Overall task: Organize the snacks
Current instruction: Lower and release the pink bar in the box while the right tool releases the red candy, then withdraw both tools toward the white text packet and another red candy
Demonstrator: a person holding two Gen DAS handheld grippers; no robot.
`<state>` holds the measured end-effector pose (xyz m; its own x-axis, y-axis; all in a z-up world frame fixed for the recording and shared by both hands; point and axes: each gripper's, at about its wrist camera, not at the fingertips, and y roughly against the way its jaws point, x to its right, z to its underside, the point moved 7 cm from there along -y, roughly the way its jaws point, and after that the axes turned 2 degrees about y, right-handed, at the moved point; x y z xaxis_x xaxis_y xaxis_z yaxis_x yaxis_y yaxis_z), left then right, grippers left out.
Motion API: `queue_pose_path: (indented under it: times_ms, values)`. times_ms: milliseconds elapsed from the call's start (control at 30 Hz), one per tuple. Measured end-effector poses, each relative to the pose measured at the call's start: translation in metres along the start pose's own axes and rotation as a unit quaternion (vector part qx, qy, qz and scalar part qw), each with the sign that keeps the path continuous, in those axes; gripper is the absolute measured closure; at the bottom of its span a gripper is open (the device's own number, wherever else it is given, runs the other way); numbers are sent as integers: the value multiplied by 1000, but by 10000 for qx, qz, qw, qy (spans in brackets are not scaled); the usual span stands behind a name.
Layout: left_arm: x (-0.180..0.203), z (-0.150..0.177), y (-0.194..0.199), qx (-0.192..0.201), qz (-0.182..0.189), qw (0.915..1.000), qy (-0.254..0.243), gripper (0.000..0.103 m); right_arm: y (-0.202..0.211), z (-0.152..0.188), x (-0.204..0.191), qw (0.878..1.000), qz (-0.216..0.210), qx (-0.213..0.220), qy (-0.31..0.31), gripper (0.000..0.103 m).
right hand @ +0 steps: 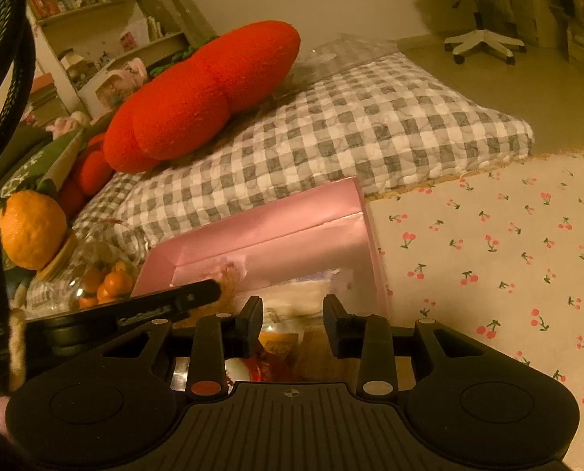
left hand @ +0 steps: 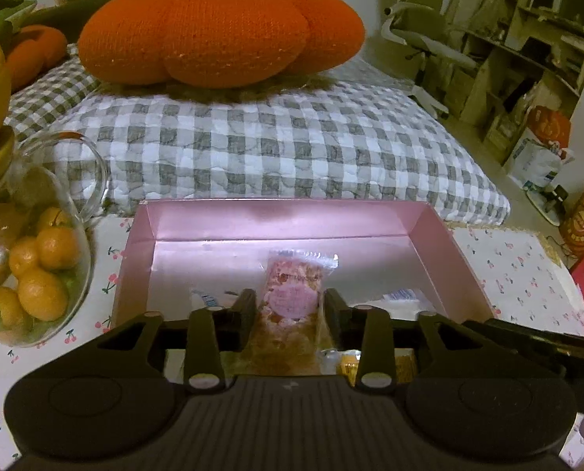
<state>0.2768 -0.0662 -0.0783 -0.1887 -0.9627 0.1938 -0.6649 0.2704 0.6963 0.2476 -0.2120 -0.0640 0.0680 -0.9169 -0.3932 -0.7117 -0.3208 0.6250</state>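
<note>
The left gripper (left hand: 289,306) is straddling a wrapped snack bar (left hand: 292,306) over the pink box (left hand: 429,235) — jaws slackened, pads barely touching. Light, crinkly, crushable — grip its flat sides.

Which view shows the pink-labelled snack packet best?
Left wrist: the snack packet sits centred between the left claw's fingers, round label facing the camera. The right wrist view shows no such label, only indistinct wrappers in the pink box.

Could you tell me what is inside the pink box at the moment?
The pink box holds a clear-wrapped pink snack bar between the left gripper's jaws and some pale packets. The grippers hide its near part.
</note>
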Motion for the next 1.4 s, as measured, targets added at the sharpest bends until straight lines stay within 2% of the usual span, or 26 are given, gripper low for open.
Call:
queue_pose_path:
  times_ms: [67,200,400,467,533,667,767,867,967,1100,1400]
  values:
    - [1,0,1,9,-2,10000,-48,58,1,0,-1,10000,-20,5,9,69]
    - [1,-1,6,50,-60,9999,-154,43,3,-1,-1,10000,-40,-8,-21,69]
    - [0,2,20,109,-77,9996,-244,31,11,0,-3,10000,-79,-10,10,64]
    - [-1,5,27,129,-74,9996,-246,28,14,1,-5,9999,-105,-8,28,62]
    - [-1,7,33,136,-66,9996,-230,26,19,2,-7,9999,-125,1,41,53]
    - [-3,13,44,129,-52,9997,-207,22,27,6,-11,9998,-143,-28,141,51]
    - [-5,18,53,132,-45,9997,-215,18,32,11,-13,9997,-136,-61,208,46]
    - [-6,23,61,132,-55,9997,-221,15,38,15,-16,9995,-146,-87,281,44]
    - [-7,28,68,122,-81,9996,-258,12,45,20,-18,9992,-130,-103,364,36]
    - [-8,36,77,88,-107,9995,-297,8,53,27,-22,9984,-134,-141,525,35]
    - [-11,57,98,-64,-153,9996,-249,1,65,42,-27,9968,-90,-165,773,24]
